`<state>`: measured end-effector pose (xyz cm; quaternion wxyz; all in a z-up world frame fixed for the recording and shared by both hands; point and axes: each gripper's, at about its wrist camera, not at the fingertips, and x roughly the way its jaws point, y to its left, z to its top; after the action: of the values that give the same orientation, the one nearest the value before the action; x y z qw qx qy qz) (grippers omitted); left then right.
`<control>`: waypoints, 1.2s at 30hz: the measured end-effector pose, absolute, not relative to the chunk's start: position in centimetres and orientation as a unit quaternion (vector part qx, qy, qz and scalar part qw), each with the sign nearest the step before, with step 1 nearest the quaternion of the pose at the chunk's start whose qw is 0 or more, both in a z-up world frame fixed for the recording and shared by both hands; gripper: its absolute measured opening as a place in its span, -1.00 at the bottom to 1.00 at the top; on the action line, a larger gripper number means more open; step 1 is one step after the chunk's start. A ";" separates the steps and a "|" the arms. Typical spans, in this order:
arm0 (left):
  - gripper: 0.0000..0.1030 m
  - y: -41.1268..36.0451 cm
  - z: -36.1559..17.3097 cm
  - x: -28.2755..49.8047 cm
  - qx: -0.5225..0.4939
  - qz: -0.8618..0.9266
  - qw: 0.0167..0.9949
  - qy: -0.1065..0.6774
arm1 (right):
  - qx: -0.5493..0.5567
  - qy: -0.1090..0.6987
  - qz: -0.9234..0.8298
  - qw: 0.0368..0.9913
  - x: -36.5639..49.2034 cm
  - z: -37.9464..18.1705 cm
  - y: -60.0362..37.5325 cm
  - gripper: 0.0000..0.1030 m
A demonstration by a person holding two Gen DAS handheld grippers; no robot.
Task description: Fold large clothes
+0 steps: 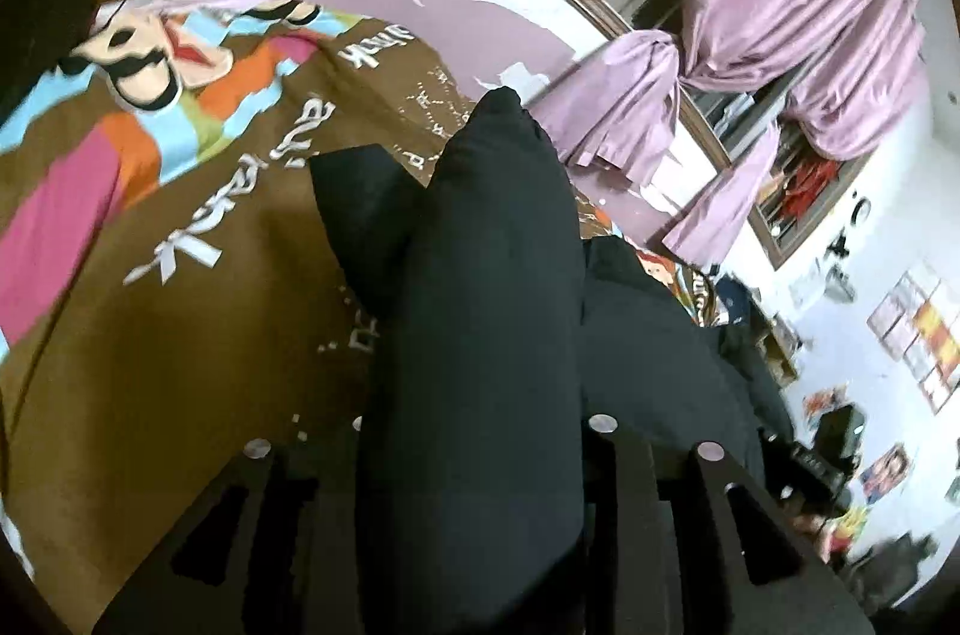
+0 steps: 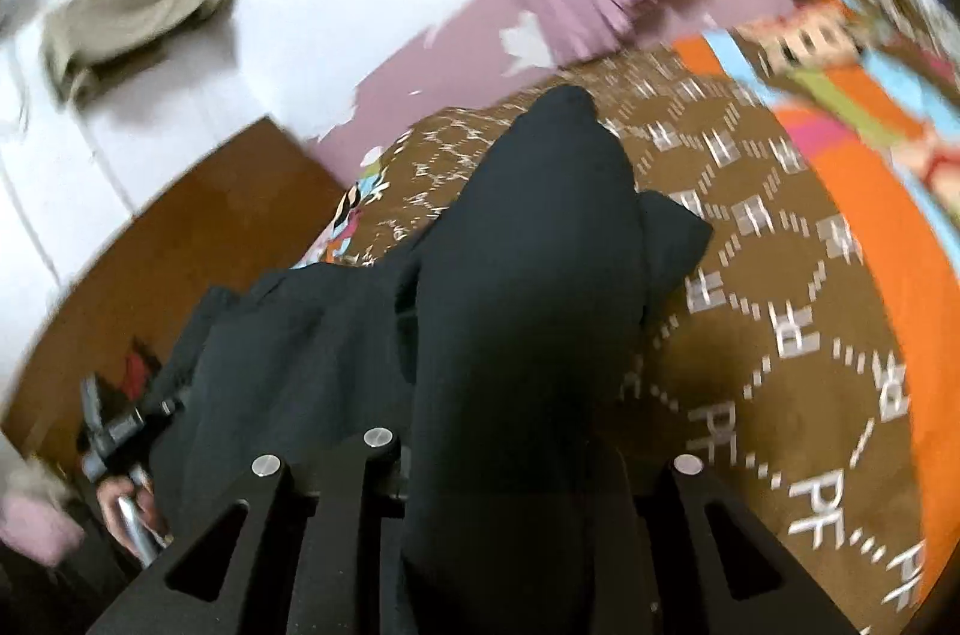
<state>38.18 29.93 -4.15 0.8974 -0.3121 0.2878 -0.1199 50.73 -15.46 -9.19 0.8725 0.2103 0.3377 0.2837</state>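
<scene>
Over the brown patterned bedspread [image 1: 150, 395], both grippers, left [image 1: 474, 455] and right [image 2: 510, 455], are clamped tight on bunched black fabric garment [image 1: 492, 275], pink curtains [image 1: 780, 5] at 1 o'clock.

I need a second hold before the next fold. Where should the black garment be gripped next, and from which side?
Take the loose corner flap of the black garment, beside the bunched ridge that both hand-held grippers already pinch. It juts out flat over the brown bedspread, so probably come from the bedspread side, fingers low, to slide under its free edge.
</scene>
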 end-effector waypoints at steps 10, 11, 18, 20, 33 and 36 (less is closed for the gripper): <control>0.46 29.5 -4.4 38.7 -0.271 -0.052 0.897 0.345 | 0.178 0.360 0.174 0.899 49.9 -8.9 -15.8 0.66; 0.48 29.5 -4.5 38.7 -0.271 -0.047 0.896 0.349 | 0.170 0.360 0.165 0.902 49.7 -8.8 -15.6 0.73; 0.94 28.2 -2.5 36.8 -0.191 0.031 0.924 0.330 | 0.116 0.342 0.108 0.926 47.5 -7.3 -14.3 0.92; 0.96 27.1 -1.7 36.1 -0.156 0.050 0.935 0.314 | 0.117 0.332 0.097 0.931 46.9 -6.9 -14.2 0.93; 0.97 21.9 1.0 30.8 -0.119 0.044 0.958 0.256 | 0.101 0.267 0.120 0.951 40.9 -2.3 -12.4 0.99; 0.97 21.1 2.5 30.0 -0.115 0.043 0.962 0.243 | 0.094 0.257 0.133 0.953 39.2 -1.3 -11.8 0.99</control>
<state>29.96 21.14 2.45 0.9622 -0.1149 0.2431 0.0429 39.22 -11.82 -1.27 0.9526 0.0943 0.2570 0.1327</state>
